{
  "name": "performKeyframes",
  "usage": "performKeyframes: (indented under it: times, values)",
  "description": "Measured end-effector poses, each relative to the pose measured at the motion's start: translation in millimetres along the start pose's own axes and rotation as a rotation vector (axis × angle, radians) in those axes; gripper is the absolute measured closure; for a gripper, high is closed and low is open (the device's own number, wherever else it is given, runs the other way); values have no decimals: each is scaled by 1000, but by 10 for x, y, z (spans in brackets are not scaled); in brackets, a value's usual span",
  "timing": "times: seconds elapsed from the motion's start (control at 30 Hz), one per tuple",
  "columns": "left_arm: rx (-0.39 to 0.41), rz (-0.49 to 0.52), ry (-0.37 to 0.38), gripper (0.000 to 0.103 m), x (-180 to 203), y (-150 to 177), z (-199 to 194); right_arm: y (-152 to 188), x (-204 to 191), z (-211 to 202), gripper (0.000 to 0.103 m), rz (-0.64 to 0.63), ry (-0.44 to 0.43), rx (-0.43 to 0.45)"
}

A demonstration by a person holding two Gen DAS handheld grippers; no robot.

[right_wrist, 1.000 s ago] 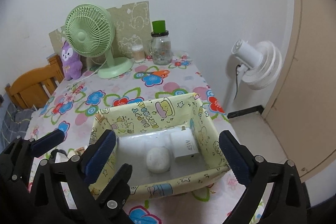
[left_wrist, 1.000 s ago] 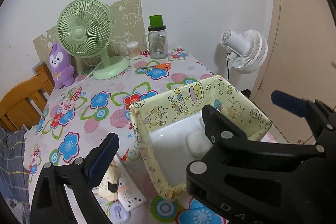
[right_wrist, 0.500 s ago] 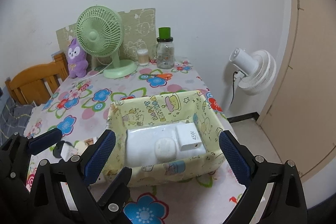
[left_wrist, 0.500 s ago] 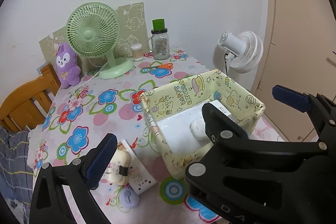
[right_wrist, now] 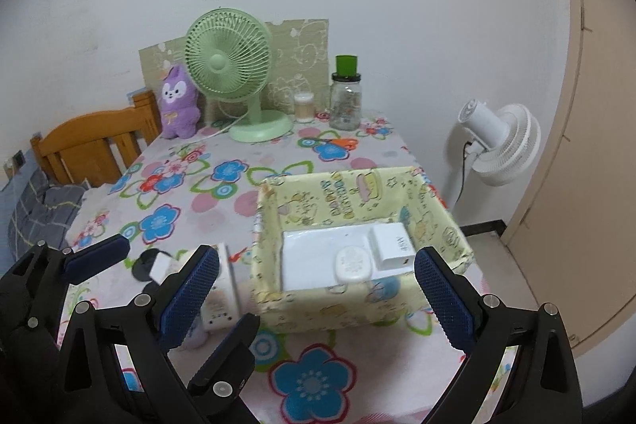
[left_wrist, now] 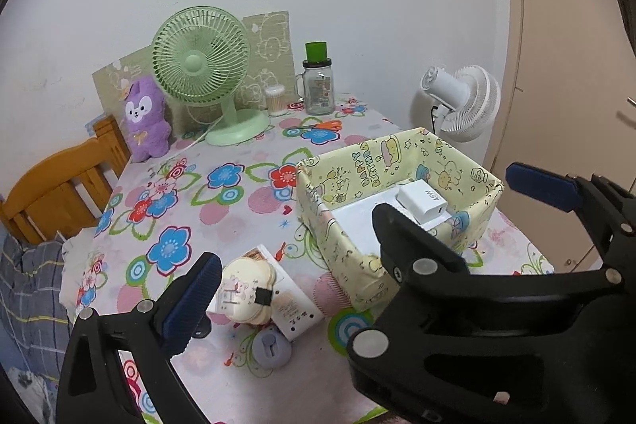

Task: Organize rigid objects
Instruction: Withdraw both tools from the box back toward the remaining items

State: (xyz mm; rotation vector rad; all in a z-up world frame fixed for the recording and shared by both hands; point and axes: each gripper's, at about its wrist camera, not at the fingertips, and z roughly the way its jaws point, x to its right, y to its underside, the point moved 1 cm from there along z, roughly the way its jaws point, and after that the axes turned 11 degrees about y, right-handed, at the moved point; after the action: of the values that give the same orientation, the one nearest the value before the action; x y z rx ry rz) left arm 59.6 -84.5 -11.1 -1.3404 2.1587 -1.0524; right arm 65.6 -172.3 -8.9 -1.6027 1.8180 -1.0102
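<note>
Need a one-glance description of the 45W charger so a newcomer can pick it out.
Find the yellow cartoon-print box at the table's right edge. On the white slab inside it, the charger is the white cube at the right end. Unlike the rounded oval case beside it, it is square-edged and printed "45W".

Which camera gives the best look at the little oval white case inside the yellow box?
The right wrist view: the oval white case lies in full sight on the flat white pack inside the yellow box, beside the 45W charger. In the left wrist view, the other gripper's black frame hides it.

Soft even light, fisheye-warped edges
</note>
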Motion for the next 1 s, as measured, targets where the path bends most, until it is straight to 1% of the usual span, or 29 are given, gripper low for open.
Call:
performKeyframes:
  times: [0.23,0.43,0.7,1.0]
  values:
    - [1,1,-9,1,-86,123,-85,82,-174,-70,3,-32,-17,16]
    - [-13,8,-23,1,-161,249,-75,179,-305,-59,3,-65,-32,9]
    - [-42,-4,-45,1,-305,477,-19,357,-495,74,3,-81,-66,-38]
    - [-72,-30,-63,1,-499,642,86,492,-707,236,3,-98,-72,-76]
